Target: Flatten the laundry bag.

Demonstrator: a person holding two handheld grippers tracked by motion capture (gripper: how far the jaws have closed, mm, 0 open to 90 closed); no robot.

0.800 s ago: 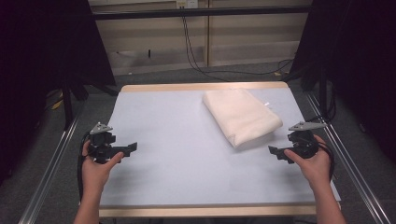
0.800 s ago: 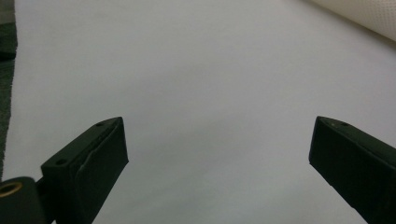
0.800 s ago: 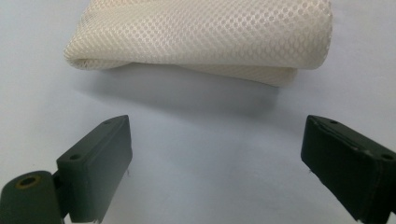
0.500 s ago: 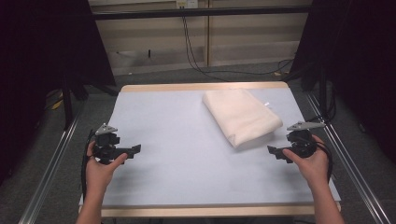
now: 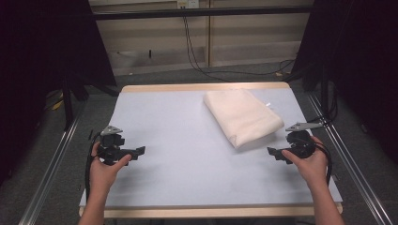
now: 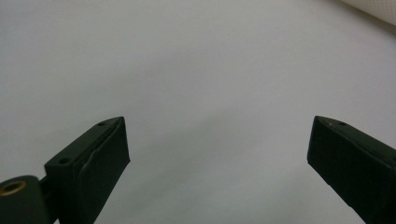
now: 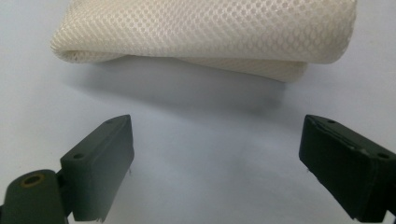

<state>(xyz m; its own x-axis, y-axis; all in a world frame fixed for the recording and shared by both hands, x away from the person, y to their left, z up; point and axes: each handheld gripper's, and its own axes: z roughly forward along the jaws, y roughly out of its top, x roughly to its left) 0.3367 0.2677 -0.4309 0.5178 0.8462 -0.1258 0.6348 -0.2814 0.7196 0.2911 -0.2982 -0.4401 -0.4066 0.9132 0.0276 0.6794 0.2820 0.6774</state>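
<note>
Folded cream mesh cloth (image 5: 243, 116) lay near the grey tabletop's (image 5: 187, 122) far right corner — both tongs (left gripper (image 5: 139, 151), right gripper (image 5: 271, 152)) gaped apart, empty.

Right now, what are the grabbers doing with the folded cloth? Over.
Left hand-held gripper open, empty. Right hand-held gripper open, empty, facing the folded cloth. Cloth lies untouched on the table. Path clear.

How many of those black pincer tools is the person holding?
2. The left gripper is in the left hand near the mat's left edge; the right gripper is in the right hand, beside the folded cloth.
</note>
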